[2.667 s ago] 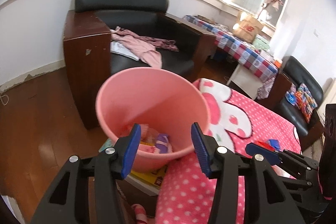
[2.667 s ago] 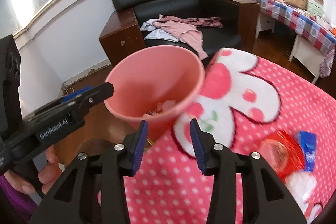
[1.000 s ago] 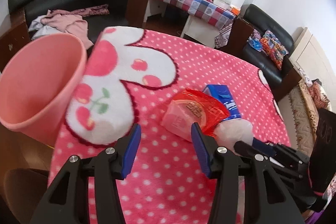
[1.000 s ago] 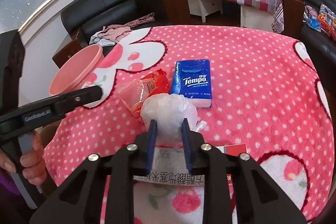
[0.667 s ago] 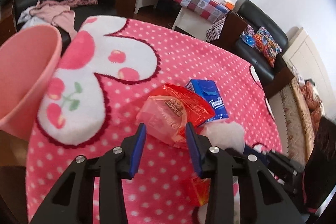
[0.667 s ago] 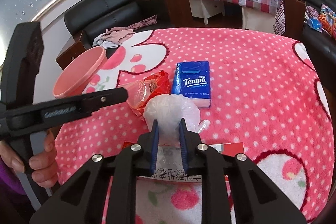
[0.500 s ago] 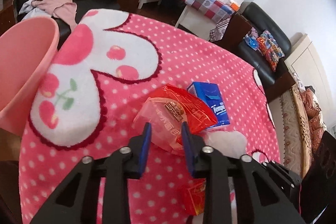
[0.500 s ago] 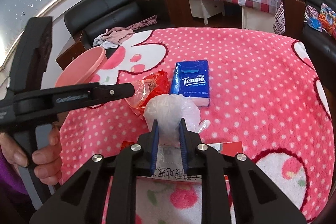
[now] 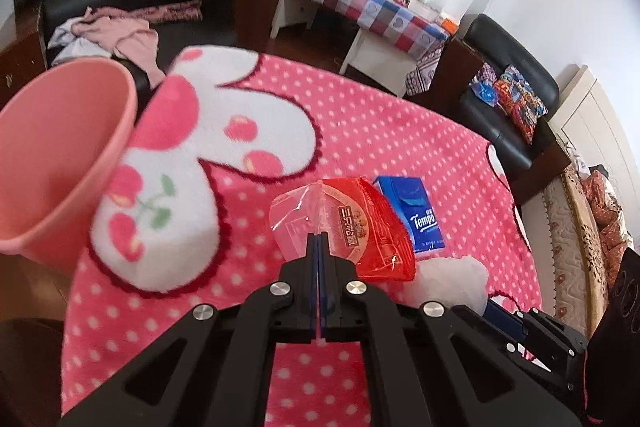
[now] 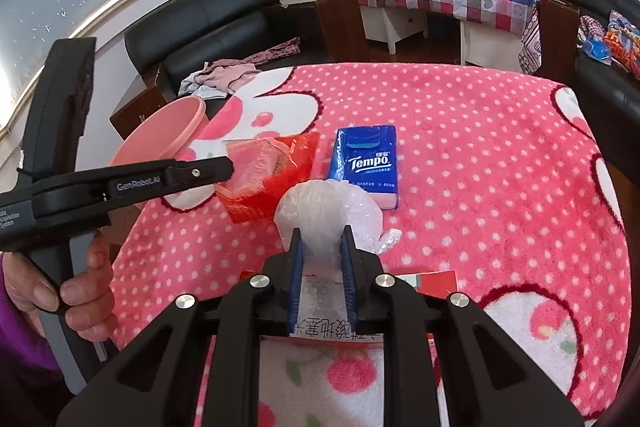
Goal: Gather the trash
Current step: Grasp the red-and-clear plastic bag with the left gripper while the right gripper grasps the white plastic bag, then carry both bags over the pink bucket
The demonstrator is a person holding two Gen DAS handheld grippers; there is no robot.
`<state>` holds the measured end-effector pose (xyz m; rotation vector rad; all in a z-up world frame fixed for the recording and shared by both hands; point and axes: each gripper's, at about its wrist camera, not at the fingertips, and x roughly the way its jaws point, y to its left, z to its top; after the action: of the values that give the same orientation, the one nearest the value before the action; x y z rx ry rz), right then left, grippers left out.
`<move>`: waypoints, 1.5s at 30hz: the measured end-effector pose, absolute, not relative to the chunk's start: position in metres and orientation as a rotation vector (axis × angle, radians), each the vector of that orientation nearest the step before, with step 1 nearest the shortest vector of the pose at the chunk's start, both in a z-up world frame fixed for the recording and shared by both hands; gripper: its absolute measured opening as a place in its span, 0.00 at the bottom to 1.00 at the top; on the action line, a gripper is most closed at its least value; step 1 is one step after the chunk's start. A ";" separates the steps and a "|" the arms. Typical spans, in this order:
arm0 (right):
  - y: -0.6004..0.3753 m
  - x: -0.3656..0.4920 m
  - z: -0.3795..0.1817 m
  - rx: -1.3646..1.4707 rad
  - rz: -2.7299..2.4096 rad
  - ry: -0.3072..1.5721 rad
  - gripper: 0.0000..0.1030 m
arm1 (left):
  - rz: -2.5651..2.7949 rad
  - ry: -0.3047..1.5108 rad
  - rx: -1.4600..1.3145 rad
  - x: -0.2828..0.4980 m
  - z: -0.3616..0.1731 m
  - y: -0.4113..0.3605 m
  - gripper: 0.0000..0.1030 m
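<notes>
We count one red plastic wrapper [image 9: 362, 227], one crumpled clear plastic bag [image 10: 328, 213], one blue Tempo tissue pack [image 10: 366, 161], one red-and-white printed paper [image 10: 434, 281] and one pink waste bin [image 9: 60, 163].

From the right wrist view, the wrapper lies at 10 o'clock of the bag and the tissue pack at 1 o'clock, all three close together near the middle of the tabletop [image 10: 500, 167], which wears a pink polka-dot blanket. The paper lies flat at 6 o'clock of the bag, partly under the jaws.

The left gripper [image 9: 318, 241] has just been closing; its jaws now meet fully on a thin clear flap of the wrapper. The right gripper [image 10: 322, 247] has its jaws narrowed onto the bag, pads pressing its sides. A hand [image 10: 68, 287] grips the left tool's handle.

The tabletop's right half lies bare out to its rounded edge. The bin stands just beyond the tabletop's left edge, at 9 o'clock of the wrapper, its mouth tilted toward us; we cannot tell what it contains.
</notes>
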<state>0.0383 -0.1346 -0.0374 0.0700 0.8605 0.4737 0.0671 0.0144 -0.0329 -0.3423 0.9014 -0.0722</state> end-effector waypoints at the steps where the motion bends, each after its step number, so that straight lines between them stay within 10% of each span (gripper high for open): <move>1: -0.135 0.037 -0.036 0.071 0.471 0.856 0.18 | -0.068 0.892 -0.338 0.065 -0.031 0.016 0.00; 45: 0.024 0.061 0.019 -0.027 0.706 0.779 0.18 | 0.229 0.627 -0.409 -0.019 0.023 0.169 0.00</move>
<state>0.0613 0.0235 0.0192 -0.0266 0.7792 0.7059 -0.0187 0.1693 0.0230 -0.4087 0.6272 0.2287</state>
